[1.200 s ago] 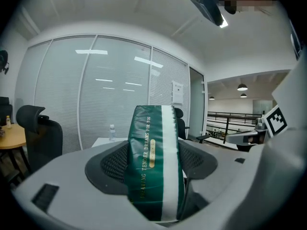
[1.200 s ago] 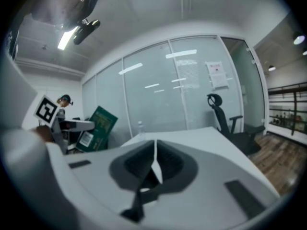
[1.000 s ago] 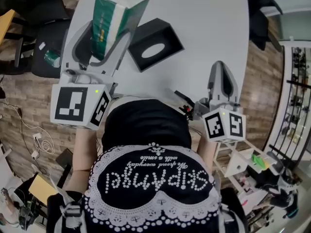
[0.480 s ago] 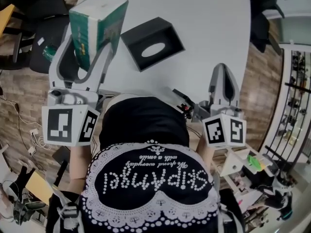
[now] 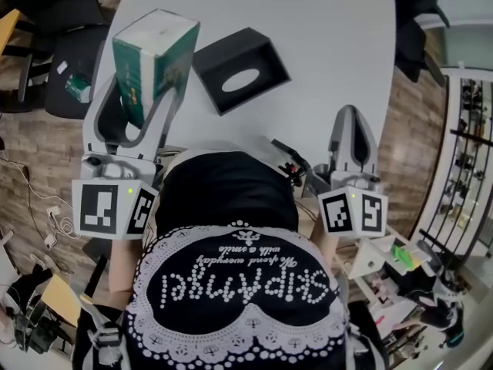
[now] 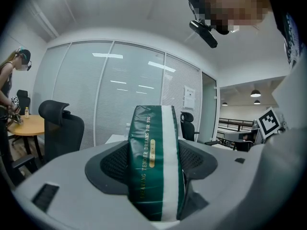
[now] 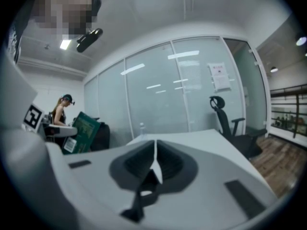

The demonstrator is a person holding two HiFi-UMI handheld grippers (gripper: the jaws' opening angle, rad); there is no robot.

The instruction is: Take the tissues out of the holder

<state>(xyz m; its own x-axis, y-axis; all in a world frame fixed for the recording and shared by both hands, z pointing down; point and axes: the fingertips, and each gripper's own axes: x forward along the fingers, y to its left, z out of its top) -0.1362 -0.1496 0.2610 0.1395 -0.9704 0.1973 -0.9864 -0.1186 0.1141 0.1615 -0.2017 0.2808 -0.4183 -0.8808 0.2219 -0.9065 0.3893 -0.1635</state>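
Observation:
A green tissue pack [image 5: 154, 56] is in the air over the white table's [image 5: 331, 45] left edge, with my left gripper [image 5: 150, 83] shut on it. In the left gripper view the pack [image 6: 156, 162] stands upright, squeezed between the two dark pads [image 6: 115, 162]. The black holder [image 5: 240, 69] lies on the table just right of the pack, its oval slot facing up. My right gripper [image 5: 350, 118] hovers near the table's front right edge, jaws shut on nothing [image 7: 154, 159]. The right gripper view also catches the pack [image 7: 79, 131] at its far left.
Black office chairs stand left of the table [image 5: 69, 52] and at its far right corner [image 5: 416, 29]. Shelving [image 5: 470, 145] lines the right side. A person [image 6: 9, 85] stands by a wooden table in the background. Glass walls [image 7: 192, 95] enclose the room.
The left gripper has carried the tissue pack leftward and slightly toward me, away from the holder. The right gripper and the holder have barely moved.

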